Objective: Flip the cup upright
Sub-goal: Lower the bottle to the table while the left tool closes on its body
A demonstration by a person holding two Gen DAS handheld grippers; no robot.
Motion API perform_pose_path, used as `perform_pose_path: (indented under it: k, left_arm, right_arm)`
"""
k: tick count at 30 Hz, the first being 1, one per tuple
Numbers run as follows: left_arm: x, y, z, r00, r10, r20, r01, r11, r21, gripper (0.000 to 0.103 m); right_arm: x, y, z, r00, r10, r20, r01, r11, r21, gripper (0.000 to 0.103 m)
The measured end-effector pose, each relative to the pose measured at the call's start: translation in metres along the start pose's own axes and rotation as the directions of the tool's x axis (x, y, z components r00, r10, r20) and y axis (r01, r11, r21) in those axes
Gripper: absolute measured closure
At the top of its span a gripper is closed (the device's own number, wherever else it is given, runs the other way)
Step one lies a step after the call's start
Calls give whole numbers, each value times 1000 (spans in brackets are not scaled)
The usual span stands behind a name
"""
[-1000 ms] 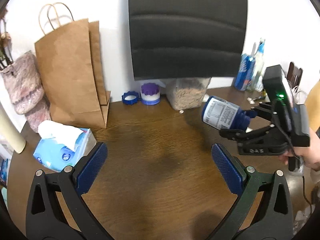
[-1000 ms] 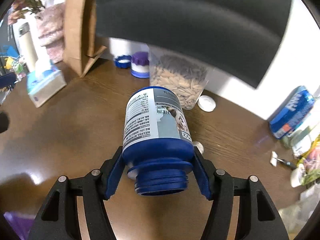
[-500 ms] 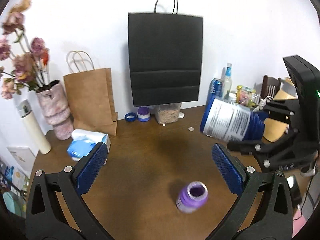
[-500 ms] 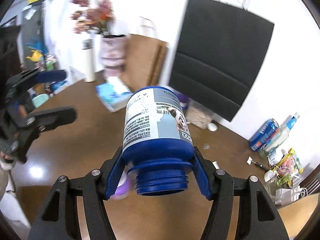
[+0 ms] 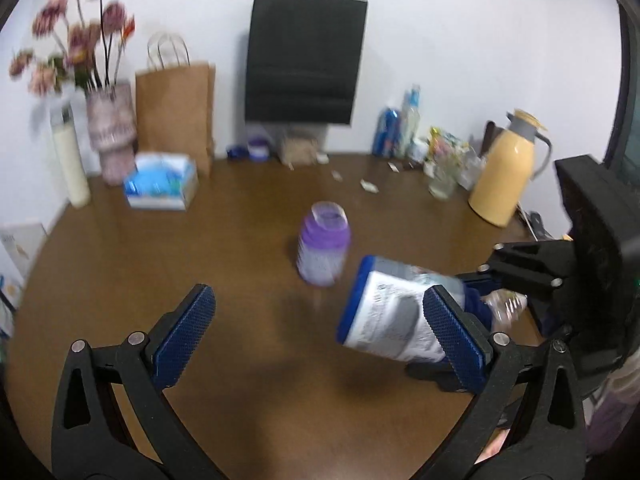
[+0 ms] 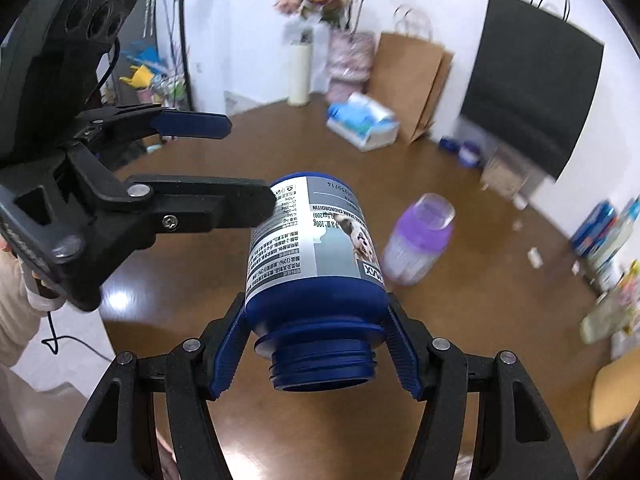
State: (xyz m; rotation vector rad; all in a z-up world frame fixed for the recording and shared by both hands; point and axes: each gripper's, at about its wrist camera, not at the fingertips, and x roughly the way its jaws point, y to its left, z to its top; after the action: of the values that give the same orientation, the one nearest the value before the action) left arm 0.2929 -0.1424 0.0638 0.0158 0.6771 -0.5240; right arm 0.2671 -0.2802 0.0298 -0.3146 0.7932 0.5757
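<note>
My right gripper (image 6: 316, 344) is shut on a blue bottle (image 6: 316, 248) with a grey label, held near its open threaded neck, which points back at the camera. In the left wrist view the bottle (image 5: 392, 316) hangs tilted above the table, held by the right gripper (image 5: 476, 300). My left gripper (image 5: 320, 344) is open and empty; its right finger overlaps the bottle in view. From the right wrist view the left gripper (image 6: 236, 164) is open beside the bottle. A purple and clear cup (image 5: 324, 252) stands on the brown table (image 5: 240, 248), also visible in the right wrist view (image 6: 416, 240); its orientation is blurred.
Along the back wall stand a black bag (image 5: 304, 60), a brown paper bag (image 5: 176, 112), a flower vase (image 5: 112, 128), a white flask (image 5: 70, 160), a tissue box (image 5: 160, 186), a seed jar (image 5: 300, 148), cans and bottles (image 5: 400, 124) and a yellow jug (image 5: 508, 172).
Both grippers have pulled back and risen, so more of the table shows. The right gripper has carried the blue bottle lower and nearer the left gripper. The purple cup now shows at mid-table.
</note>
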Motion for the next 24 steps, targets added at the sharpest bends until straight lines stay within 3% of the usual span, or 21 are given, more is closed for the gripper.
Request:
perform_pose_path:
  k: [5, 11, 13, 15, 18, 24]
  left_arm:
    - [10, -11, -45, 999, -5, -43, 6, 1000, 22, 0]
    - [33, -13, -70, 993, -2, -117, 1, 1000, -14, 5]
    - [39, -17, -75, 992, -19, -129, 19, 1000, -1, 17]
    - [45, -19, -78, 989, -12, -147, 12, 1000, 0, 37]
    - [54, -19, -78, 986, -24, -166, 20, 1000, -24, 51]
    - [44, -20, -83, 990, 46, -135, -47, 999, 0, 52]
  right_arm:
    - [34, 31, -50, 999, -11, -30, 10, 999, -32, 35]
    - [56, 53, -77, 998, -39, -41, 37, 998, -56, 35]
    - [58, 53, -81, 999, -35, -38, 33, 998, -54, 34]
    - [59, 53, -83, 999, -43, -26, 42, 998, -53, 34]
    - [57, 52, -86, 999, -33, -19, 32, 998, -63, 34]
    - [46, 44, -98, 999, -35, -2, 35, 999, 2, 30]
